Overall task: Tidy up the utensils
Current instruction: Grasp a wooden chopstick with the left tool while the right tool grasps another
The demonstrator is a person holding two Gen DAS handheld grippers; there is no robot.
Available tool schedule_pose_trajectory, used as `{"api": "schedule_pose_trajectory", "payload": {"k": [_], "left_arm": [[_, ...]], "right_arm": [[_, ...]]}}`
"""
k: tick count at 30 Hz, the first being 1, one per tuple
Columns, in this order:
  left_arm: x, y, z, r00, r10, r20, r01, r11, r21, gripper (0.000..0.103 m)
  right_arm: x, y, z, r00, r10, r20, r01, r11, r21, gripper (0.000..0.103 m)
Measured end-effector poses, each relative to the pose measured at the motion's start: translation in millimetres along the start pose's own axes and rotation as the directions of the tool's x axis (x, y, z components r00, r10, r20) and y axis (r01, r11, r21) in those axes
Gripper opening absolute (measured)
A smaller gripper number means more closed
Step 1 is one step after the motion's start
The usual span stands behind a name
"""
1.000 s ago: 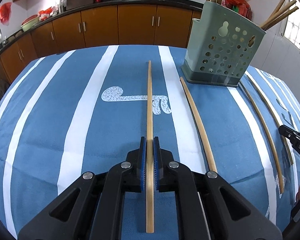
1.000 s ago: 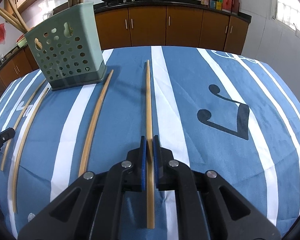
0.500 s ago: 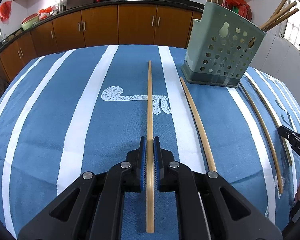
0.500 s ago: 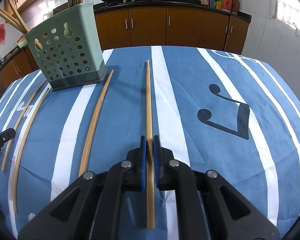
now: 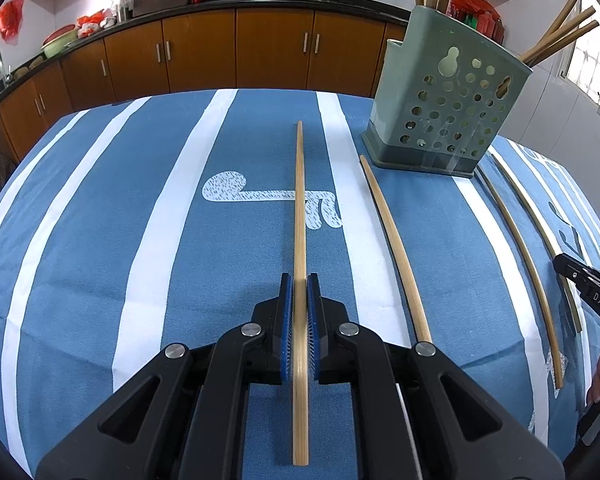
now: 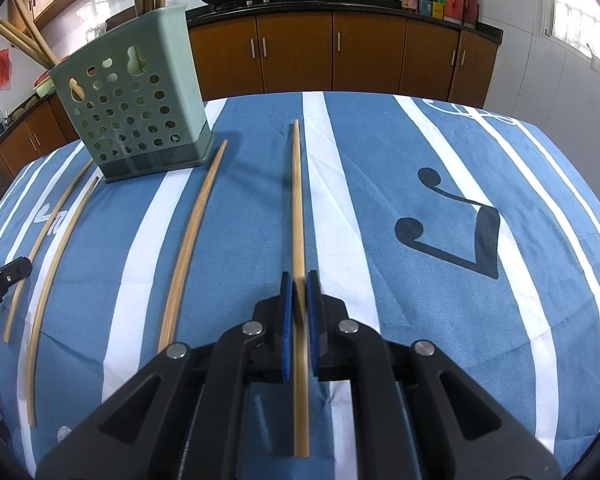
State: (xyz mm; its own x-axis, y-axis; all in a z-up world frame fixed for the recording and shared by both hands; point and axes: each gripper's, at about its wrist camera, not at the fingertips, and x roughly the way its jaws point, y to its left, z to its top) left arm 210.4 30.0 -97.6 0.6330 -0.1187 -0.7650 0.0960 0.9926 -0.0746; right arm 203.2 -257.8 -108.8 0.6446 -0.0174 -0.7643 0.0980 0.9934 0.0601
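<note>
Your left gripper (image 5: 300, 292) has a chopstick (image 5: 300, 208) running lengthwise between its blue pads (image 5: 286, 320); jaws nearly closed and pressed on it, thick end trailing behind the pads, tip pointing toward the table's far edge; whether it is off the blue striped tablecloth (image 5: 100, 240) cannot be told. Your right gripper (image 6: 299, 292) clamps a second chopstick (image 6: 297, 200) the same way, pads (image 6: 286, 328) narrow on the shaft, tip toward the far edge. The green perforated holder (image 5: 448, 104) stands near the far edge with chopsticks upright in it; three loose chopsticks (image 6: 192, 240) lie between the two grippers.
</note>
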Motion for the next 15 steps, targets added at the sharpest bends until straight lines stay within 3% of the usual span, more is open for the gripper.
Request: {"api": "schedule_pose_trajectory", "payload": {"k": [15], "left_arm": [[-10.3,-4.4,-11.8,1.0,-0.005,-0.006,0.005,0.999,0.035,0.009]], "right_arm": [[-9.3,-2.3,-11.4,1.0,0.013,-0.005,-0.013,1.0,-0.006,0.01]]}}
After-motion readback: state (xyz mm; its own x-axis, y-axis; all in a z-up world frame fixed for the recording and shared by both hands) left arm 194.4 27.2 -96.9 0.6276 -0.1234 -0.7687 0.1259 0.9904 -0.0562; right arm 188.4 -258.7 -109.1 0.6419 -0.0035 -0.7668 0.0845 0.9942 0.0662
